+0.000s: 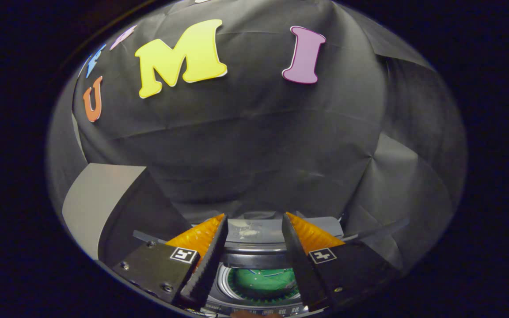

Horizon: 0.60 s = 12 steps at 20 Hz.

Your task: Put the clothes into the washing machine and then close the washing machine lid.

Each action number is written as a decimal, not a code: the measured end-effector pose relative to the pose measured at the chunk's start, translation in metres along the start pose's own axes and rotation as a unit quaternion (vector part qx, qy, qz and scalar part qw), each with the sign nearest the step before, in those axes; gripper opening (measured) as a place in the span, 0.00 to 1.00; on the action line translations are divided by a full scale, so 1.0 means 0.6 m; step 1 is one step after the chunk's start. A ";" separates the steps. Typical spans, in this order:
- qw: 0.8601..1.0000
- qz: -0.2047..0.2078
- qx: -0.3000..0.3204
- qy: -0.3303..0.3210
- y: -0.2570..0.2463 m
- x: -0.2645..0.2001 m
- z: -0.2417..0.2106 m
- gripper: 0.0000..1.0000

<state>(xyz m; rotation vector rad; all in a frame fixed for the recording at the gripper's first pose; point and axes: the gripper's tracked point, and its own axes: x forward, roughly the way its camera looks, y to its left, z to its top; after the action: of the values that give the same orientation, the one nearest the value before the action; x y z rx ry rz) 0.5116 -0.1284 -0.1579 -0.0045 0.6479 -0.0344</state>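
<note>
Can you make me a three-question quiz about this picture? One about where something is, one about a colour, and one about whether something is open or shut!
1. Where is the round washing machine drum?
A. below, between the two fingers
B. hanging on the black cloth wall
C. on top of the grey panel

2. What colour is the crumpled cloth garment inside the drum?
A. red
B. green
C. white

3. How are the fingers of the gripper?
A. pressed on the garment
B. closed together
C. spread apart, holding nothing

Answers: 1 A, the drum's opening shows in the gap between the fingers, under them. 2 B, the cloth lying in the drum is green. 3 C, a wide gap lies between the fingers and nothing is in it; the washer's grey top shows through, so the drum is not yet covered.
</note>
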 end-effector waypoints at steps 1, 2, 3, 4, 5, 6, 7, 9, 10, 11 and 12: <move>1.000 -0.002 -0.002 0.003 -0.002 -0.005 -0.009 0.78; 1.000 -0.003 0.000 0.006 -0.002 -0.008 -0.016 0.78; 1.000 -0.005 0.003 0.010 -0.001 -0.015 -0.027 0.78; 1.000 -0.007 0.004 0.016 -0.001 -0.019 -0.036 0.78; 1.000 -0.010 0.004 0.023 -0.002 -0.025 -0.050 0.78; 0.999 -0.013 0.003 0.033 -0.002 -0.030 -0.065 0.78; 0.999 -0.014 0.001 0.042 -0.002 -0.037 -0.082 0.78; 0.998 -0.008 0.005 0.056 0.005 -0.053 -0.113 0.78; 0.998 -0.008 0.009 0.060 0.008 -0.062 -0.125 0.78; 0.998 -0.008 0.013 0.063 0.009 -0.073 -0.138 0.78; 0.998 -0.007 0.016 0.065 0.012 -0.084 -0.146 0.78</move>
<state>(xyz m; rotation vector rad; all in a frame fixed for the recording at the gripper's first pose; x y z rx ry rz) 0.4189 -0.1190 -0.1977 0.0240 0.7781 -0.0580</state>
